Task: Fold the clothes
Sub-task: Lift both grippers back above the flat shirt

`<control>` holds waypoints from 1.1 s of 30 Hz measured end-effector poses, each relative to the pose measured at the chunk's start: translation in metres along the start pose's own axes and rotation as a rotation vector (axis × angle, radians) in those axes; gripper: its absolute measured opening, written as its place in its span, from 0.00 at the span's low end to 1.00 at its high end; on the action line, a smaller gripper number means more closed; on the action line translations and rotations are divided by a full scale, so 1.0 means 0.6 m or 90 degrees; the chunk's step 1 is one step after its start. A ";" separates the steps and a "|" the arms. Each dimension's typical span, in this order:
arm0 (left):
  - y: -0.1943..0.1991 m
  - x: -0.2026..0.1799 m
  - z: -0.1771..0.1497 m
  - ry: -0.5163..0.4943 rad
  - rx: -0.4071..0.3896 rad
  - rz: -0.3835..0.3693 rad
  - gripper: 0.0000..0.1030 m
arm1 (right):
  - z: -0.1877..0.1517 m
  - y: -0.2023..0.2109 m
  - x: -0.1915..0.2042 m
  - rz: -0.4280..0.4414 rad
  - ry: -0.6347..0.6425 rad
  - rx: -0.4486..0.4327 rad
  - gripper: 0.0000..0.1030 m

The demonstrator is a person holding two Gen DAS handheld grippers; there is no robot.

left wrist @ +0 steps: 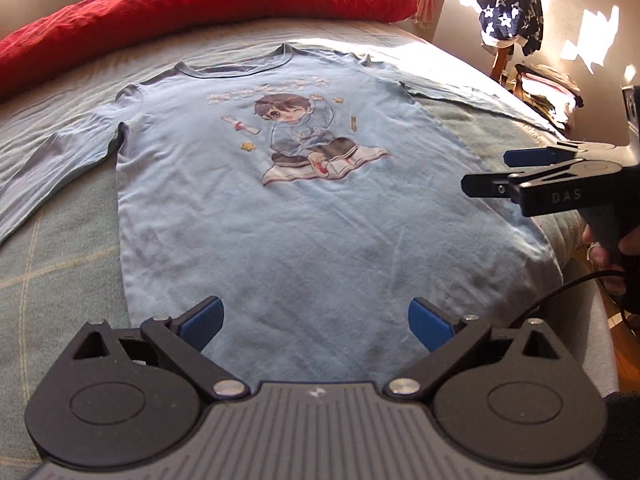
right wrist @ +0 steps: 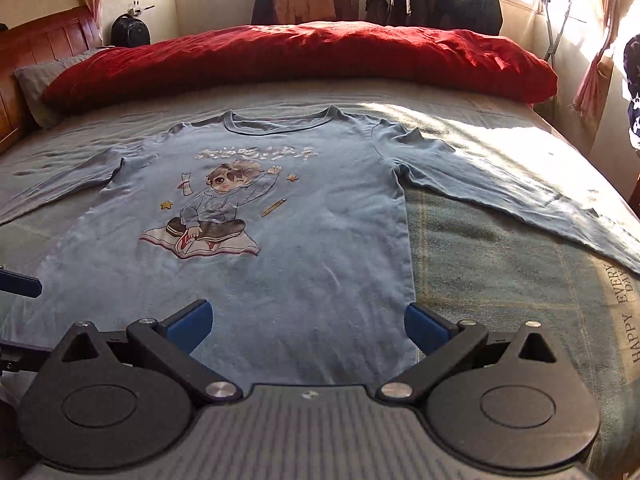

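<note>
Left wrist view: a light blue long-sleeved shirt (left wrist: 280, 208) lies flat, print side up, on the bed (left wrist: 52, 280), both sleeves spread outward, collar toward a red quilt (left wrist: 200, 4). The left hand-held gripper (left wrist: 316, 322) hovers over the shirt's hem, fingers wide apart, holding nothing. The right hand-held gripper (left wrist: 486, 172) appears side-on near the shirt's right edge, a hand (left wrist: 608, 248) on its grip. Right wrist view: the right hand-held gripper's fingers (right wrist: 188, 326) stand wide apart above the hem, empty. The cartoon print (right wrist: 208, 216) sits mid-chest. Sunlight falls across the right sleeve (right wrist: 520, 200).
</note>
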State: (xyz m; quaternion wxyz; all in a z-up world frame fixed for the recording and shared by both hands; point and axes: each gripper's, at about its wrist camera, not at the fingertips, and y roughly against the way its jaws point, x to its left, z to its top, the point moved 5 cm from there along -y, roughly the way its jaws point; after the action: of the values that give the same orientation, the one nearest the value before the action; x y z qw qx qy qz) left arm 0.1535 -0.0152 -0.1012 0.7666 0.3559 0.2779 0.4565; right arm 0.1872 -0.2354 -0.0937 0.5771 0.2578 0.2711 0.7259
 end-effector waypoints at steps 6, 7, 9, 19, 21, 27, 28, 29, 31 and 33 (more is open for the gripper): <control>0.017 -0.004 -0.066 0.046 0.020 -0.015 0.98 | -0.045 0.007 0.013 0.039 0.002 0.019 1.00; 0.023 -0.004 -0.074 0.051 0.027 -0.017 0.98 | -0.051 0.008 0.012 0.045 -0.007 0.020 1.00; 0.034 -0.005 -0.091 0.060 0.041 -0.022 0.98 | -0.063 0.009 0.010 0.059 -0.024 0.025 1.00; 0.071 -0.005 -0.101 0.090 0.026 0.010 0.98 | -0.073 0.024 0.032 0.105 -0.019 0.006 1.00; 0.060 -0.003 -0.095 0.104 0.024 -0.006 0.98 | -0.071 0.025 0.038 0.118 -0.010 0.005 1.00; 0.045 0.002 -0.113 0.106 0.017 -0.018 0.99 | -0.084 0.009 0.045 0.122 -0.007 0.030 1.00; 0.046 0.002 -0.117 0.098 0.016 -0.021 0.99 | -0.087 0.009 0.046 0.121 -0.003 0.031 1.00; 0.049 0.003 -0.121 0.091 0.013 -0.025 0.99 | -0.090 0.008 0.047 0.120 0.001 0.033 1.00; 0.057 0.006 -0.125 0.099 0.010 -0.027 0.99 | -0.094 0.007 0.049 0.118 0.009 0.034 1.00; 0.065 0.010 -0.120 0.113 0.010 -0.025 0.99 | -0.099 0.006 0.049 0.115 0.016 0.034 1.00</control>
State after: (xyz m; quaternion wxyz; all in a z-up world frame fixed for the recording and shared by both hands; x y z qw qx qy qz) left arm 0.0823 0.0241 -0.1133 0.7449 0.3149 0.3552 0.4688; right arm 0.1378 -0.2132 -0.1322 0.4990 0.2873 0.2729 0.7707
